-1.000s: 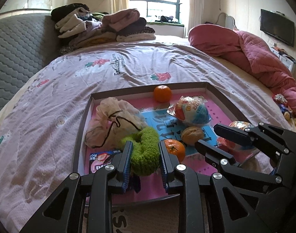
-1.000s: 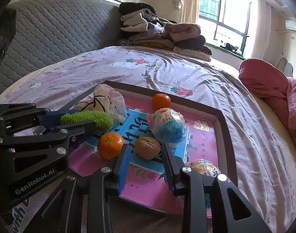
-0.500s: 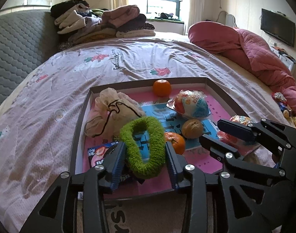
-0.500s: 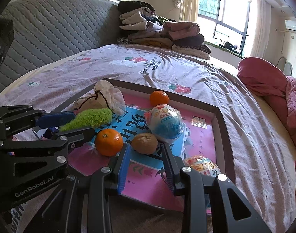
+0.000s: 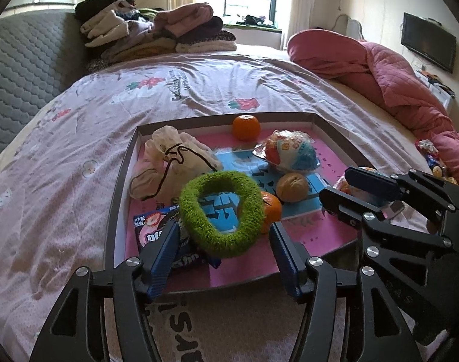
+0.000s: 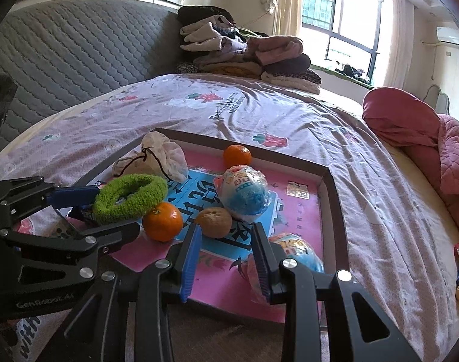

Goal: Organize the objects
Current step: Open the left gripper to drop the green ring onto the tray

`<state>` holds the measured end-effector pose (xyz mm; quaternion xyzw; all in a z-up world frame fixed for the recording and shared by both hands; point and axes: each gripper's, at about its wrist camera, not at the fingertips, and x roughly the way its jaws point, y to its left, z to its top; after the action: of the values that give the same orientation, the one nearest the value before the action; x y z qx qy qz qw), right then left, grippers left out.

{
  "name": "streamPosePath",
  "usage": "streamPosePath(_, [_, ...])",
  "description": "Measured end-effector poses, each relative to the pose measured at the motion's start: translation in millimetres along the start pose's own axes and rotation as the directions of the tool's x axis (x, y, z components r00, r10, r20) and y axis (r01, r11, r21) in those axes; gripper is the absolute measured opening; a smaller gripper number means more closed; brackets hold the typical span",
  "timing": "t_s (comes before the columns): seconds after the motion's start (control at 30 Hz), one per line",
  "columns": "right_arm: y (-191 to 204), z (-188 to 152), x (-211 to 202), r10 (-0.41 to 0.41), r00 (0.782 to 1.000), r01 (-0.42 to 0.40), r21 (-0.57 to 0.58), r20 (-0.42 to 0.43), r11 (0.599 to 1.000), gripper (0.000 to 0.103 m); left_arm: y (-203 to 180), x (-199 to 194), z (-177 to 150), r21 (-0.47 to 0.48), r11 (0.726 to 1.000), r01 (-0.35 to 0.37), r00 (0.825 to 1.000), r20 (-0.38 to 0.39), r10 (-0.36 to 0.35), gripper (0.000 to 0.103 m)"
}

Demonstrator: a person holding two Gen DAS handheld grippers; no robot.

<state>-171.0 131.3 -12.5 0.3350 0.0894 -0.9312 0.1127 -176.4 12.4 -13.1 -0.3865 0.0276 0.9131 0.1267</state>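
Note:
A shallow brown-rimmed tray (image 5: 121, 187) with a pink and blue floor lies on the bed. A fuzzy green ring (image 5: 221, 214) lies in it, leaning on a near orange (image 5: 271, 208). My left gripper (image 5: 223, 241) is open, its fingers either side of the ring and apart from it. The ring also shows in the right wrist view (image 6: 128, 196). My right gripper (image 6: 226, 238) is open and empty just in front of a brownish fruit (image 6: 213, 221). The tray also holds a cloth pouch (image 5: 172, 163), a far orange (image 5: 246, 126), wrapped snack balls (image 5: 291, 154) and a snack packet (image 5: 152, 229).
The tray sits on a pink printed bedsheet (image 5: 78, 138). Folded clothes (image 5: 157, 36) are stacked at the head of the bed by a grey padded headboard (image 5: 24, 66). A red quilt (image 5: 380, 69) lies bunched at the right.
My left gripper opened and let go of the green ring, which spread out into a full loop in the tray. The right gripper barely moved.

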Motion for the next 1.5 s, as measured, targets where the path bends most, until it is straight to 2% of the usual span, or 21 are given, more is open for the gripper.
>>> streamPosePath(0.4, [-2.1, -0.9, -3.9, 0.001, 1.000, -0.001, 0.016, -0.002, 1.000, 0.041, -0.7, -10.7, -1.2, 0.002, 0.999, -0.033, 0.999, 0.016, 0.033, 0.066])
streamPosePath(0.53, [-2.8, -0.6, -5.5, 0.001, 1.000, -0.001, 0.019, -0.002, 1.000, 0.042, -0.1, -15.0, -0.5, -0.002, 0.999, -0.037, 0.999, 0.026, 0.037, 0.070])
streamPosePath(0.7, [-3.0, 0.4, -8.6, 0.004, 1.000, -0.004, 0.029, 0.004, 1.000, 0.048, 1.5, -19.0, 0.8, -0.009, 0.999, -0.043, 0.998, 0.036, 0.044, 0.071])
streamPosePath(1.1, [-10.6, 3.3, -25.5, 0.013, 0.998, -0.018, 0.086, 0.054, 0.996, 0.060, 4.6, -31.6, 0.0, -0.031, 0.996, -0.078, 0.994, 0.069, 0.080, 0.076])
streamPosePath(1.5, [-11.6, 1.2, -53.2, 0.018, 0.995, -0.031, 0.130, 0.100, 0.991, 0.065, 5.7, -52.1, -8.0, -0.066, 0.993, -0.102, 0.989, 0.105, 0.108, 0.077])
